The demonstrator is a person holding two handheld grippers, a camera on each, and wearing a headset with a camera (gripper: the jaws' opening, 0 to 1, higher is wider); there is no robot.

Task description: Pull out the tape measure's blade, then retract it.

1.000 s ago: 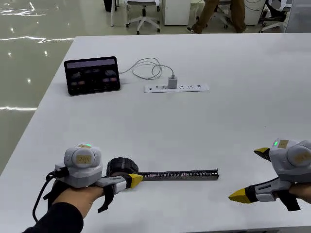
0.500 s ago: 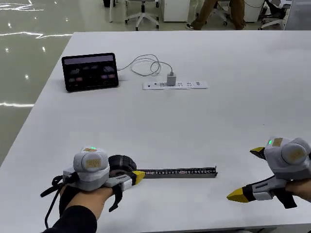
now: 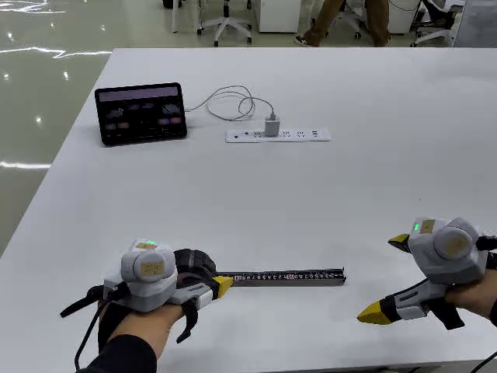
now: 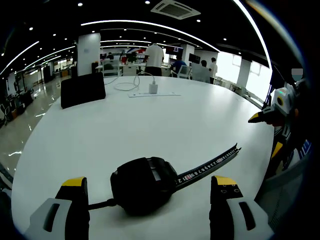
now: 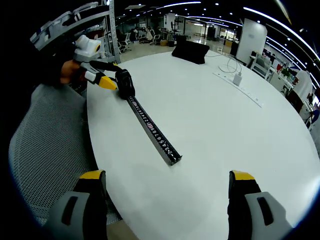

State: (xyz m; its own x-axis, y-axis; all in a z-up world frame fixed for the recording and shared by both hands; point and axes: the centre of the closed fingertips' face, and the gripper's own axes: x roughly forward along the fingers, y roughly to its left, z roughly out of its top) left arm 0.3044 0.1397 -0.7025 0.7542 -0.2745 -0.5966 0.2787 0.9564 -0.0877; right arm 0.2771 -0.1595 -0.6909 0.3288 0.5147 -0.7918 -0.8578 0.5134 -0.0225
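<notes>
A black tape measure (image 3: 194, 264) lies on the white table (image 3: 311, 194) near its front left. Its blade (image 3: 287, 276) lies pulled out flat toward the right, ending at a hook (image 3: 342, 273). My left gripper (image 3: 211, 272) is open and straddles the case (image 4: 145, 185), one yellow-tipped jaw on each side, neither touching it. The blade (image 4: 207, 167) runs off to the right. My right gripper (image 3: 386, 277) is open and holds nothing, a short way right of the hook. In the right gripper view the blade (image 5: 152, 130) leads away to the case (image 5: 124, 82) and the left gripper (image 5: 97, 75).
A dark tablet (image 3: 141, 113) stands at the back left. A white power strip (image 3: 277, 135) with a charger and coiled cable (image 3: 233, 105) lies beside it. The table's front edge runs just below both grippers. Office chairs and people stand beyond the far edge.
My left gripper has slid forward, so its jaws now sit around the tape measure's case. The right gripper has edged slightly left. The head view has shifted a little.
</notes>
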